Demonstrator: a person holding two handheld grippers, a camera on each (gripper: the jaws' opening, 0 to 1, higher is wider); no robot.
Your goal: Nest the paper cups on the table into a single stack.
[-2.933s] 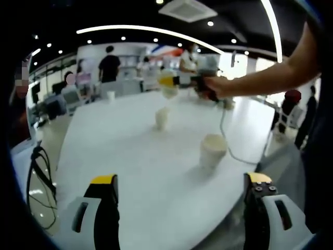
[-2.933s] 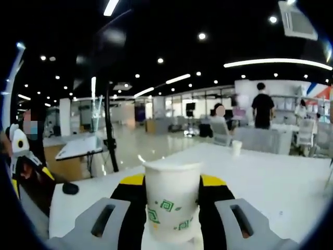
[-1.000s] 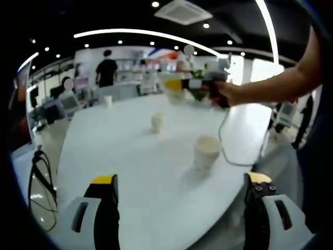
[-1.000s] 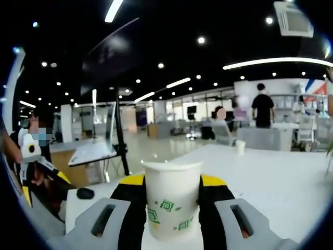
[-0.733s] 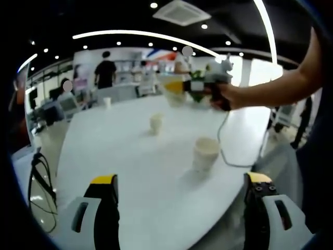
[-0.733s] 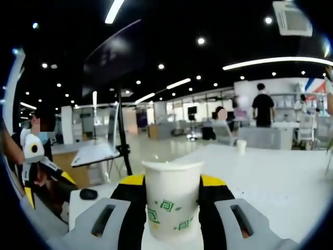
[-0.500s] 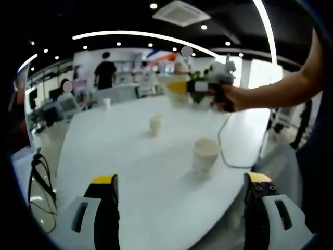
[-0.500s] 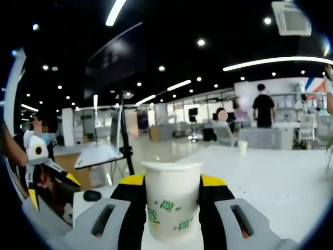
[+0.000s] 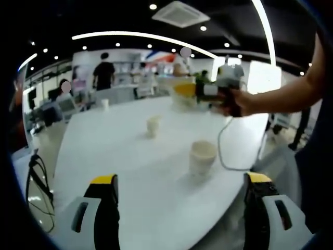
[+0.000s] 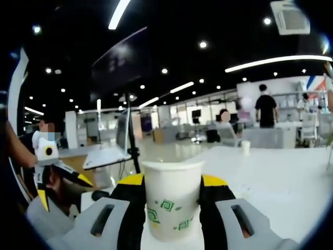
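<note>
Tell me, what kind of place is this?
Probably a big open-plan office or lab: a long white table with paper cups, rows of ceiling lights, and people at desks in the background.

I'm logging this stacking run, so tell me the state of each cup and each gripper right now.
Held cup: upright, clamped in the right gripper, off the table.
Near cup: upright, standing free.
Middle cup: upright, standing free.
Far cup: upright, at the far edge.
Left gripper: open, empty.
</note>
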